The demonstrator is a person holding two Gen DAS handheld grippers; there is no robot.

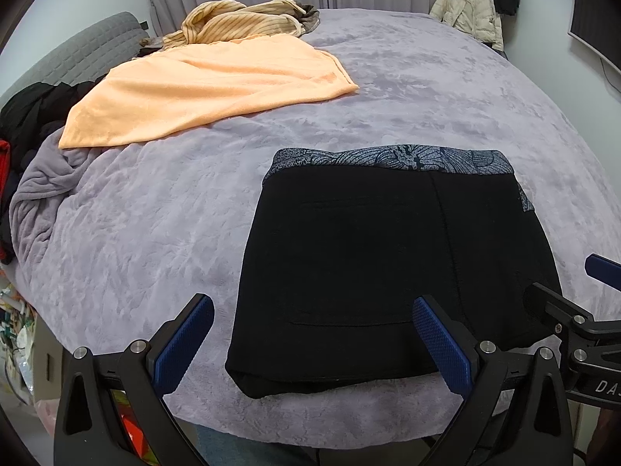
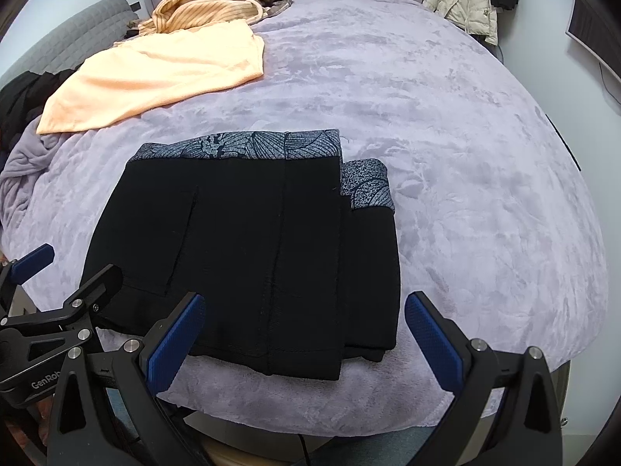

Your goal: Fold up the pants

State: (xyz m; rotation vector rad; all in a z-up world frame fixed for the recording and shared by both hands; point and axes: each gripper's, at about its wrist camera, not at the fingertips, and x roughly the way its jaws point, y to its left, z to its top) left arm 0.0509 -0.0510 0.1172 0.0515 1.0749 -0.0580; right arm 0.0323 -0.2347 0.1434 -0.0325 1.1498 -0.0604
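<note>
Blue-padded fingers [image 1: 186, 334] of the left gripper [image 1: 310, 339] are standing spread wide at the bottom of the left wrist view, gripping nothing, with the near edge of the pants [image 1: 372, 272] showing between them. Likewise, the right gripper [image 2: 306, 334] is hovering with its fingers [image 2: 434, 334] spread apart and empty over the near right corner of the same garment.

The pants [image 2: 240, 252] are lying folded into a compact black rectangle on the lavender plush bed cover [image 1: 407, 89], close to the bed's near edge. A grey band printed with leaf outlines is running along the far edge of the fold, and a stitched seam and a pocket outline are showing on the top layer.

Only the right wrist view is showing the fold's right side, where a lower layer is sticking out past the top one with its own strip of patterned band. That view is also catching the left gripper at its left border, just as the left wrist view is catching the right gripper [image 1: 582, 306] at its right border.

Farther back on the bed, well apart from the pants, a peach towel [image 1: 202, 89] is lying flat, with a striped yellow garment [image 1: 240, 19] bunched behind it. A pale puffy jacket [image 1: 471, 4] is hanging by the far wall.
</note>
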